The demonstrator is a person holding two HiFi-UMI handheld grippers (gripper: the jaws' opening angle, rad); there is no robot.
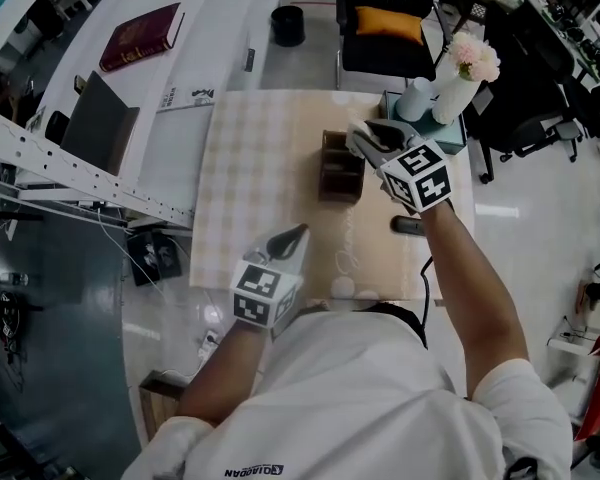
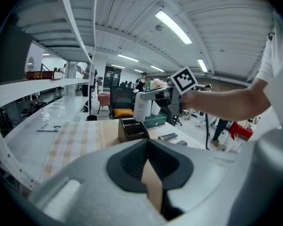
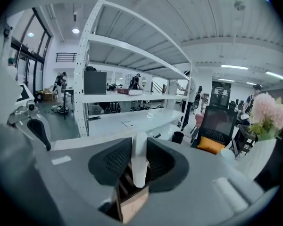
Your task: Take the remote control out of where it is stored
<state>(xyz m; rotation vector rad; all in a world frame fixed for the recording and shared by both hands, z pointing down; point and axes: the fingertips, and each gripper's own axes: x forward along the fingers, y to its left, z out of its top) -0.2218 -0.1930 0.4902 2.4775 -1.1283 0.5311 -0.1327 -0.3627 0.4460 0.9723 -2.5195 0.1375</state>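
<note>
Right gripper [image 1: 365, 138] clamps the white remote control [image 3: 138, 161] upright, directly above the wooden organizer [image 1: 340, 168], probably to clear its walls. Left gripper [image 1: 296, 234] closed, empty.

box mostly hidden
the right gripper [image 3: 139, 145] is covering most of the wooden box [image 3: 132, 204] at six o'clock; only a sliver is showing under the remote control [image 3: 139, 166].

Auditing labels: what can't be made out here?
- Remote: head view, mostly hidden by right gripper; right gripper view, sides covered by jaws.
- Box contents: head view, dark, too small.
- Book title: head view, too small.
</note>
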